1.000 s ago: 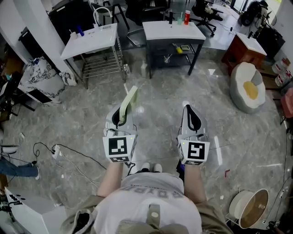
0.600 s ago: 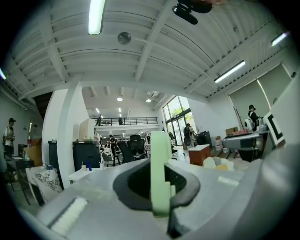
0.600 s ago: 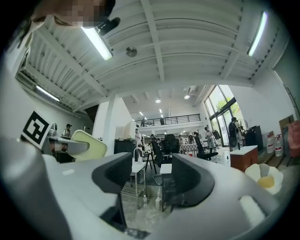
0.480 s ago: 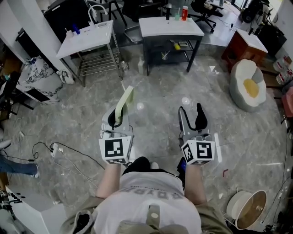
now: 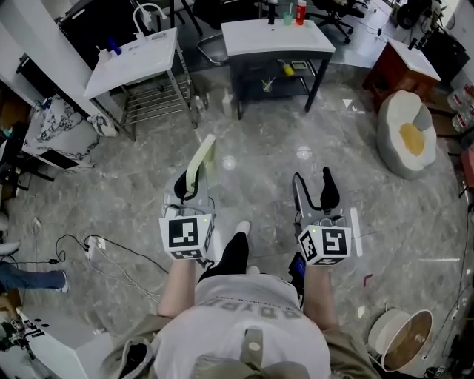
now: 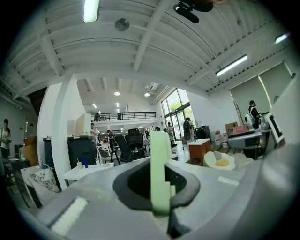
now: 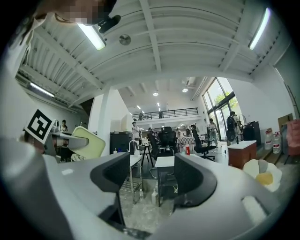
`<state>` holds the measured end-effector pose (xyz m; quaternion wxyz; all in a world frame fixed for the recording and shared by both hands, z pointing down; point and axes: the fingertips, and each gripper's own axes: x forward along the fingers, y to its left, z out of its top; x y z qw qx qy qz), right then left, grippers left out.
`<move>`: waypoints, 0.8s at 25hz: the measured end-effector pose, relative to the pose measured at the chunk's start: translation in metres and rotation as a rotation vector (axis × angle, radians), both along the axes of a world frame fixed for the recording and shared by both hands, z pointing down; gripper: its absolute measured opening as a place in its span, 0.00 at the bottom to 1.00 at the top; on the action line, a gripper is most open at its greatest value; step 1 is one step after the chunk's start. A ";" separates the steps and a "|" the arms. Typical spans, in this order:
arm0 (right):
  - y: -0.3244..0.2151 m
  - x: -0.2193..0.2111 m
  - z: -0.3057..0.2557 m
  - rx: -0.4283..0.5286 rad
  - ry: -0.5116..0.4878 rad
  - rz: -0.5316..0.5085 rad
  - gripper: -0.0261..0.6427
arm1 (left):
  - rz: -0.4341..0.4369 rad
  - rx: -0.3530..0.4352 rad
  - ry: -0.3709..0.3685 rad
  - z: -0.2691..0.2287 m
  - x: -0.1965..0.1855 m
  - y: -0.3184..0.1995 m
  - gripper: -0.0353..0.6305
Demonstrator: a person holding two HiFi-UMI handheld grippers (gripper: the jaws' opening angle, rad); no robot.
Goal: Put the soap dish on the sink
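While a person (image 5: 248, 326) stands on a grey marble floor (image 5: 259, 166) with a tool in each hand, the left gripper (image 5: 189, 186) is clamped tight on the soap dish (image 5: 201, 157). The dish is pale green and held on edge. Its lower rim is pinched between the closed jaws and the rest juts forward past the fingertips. From the left gripper view it stands upright and edge-on in the middle of the grip.

Level with it on the other side, the right gripper (image 5: 314, 194) has its jaws wide and opening. Nothing lies between them; the right gripper view shows only floor and table legs through the gap. That view also catches the dish off to its left.

The sink (image 5: 135, 53) is white with a curved tap (image 5: 145, 13) and sits on a metal stand with wire shelves, at the upper left of the head view. It is ahead of the left gripper and well apart from the dish. To its right stands a dark-framed table (image 5: 275, 35) with a white top, a red bottle (image 5: 301, 10) near its back edge. An egg-shaped cushion (image 5: 406, 133) lies on the floor at far right. One dark trouser leg ending in a white shoe (image 5: 241, 228) shows between the two grippers.
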<state>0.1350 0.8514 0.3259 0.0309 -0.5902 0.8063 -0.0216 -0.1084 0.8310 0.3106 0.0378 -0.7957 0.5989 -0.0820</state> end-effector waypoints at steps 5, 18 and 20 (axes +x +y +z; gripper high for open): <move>-0.060 -0.010 -0.008 0.007 0.007 0.012 0.46 | 0.031 0.009 0.008 -0.011 -0.008 -0.067 0.07; -0.206 -0.029 -0.039 0.067 0.017 0.064 0.46 | 0.084 0.053 0.029 -0.032 -0.030 -0.211 0.07; -0.218 -0.030 -0.035 0.054 0.016 0.064 0.46 | 0.081 0.042 0.030 -0.028 -0.033 -0.222 0.07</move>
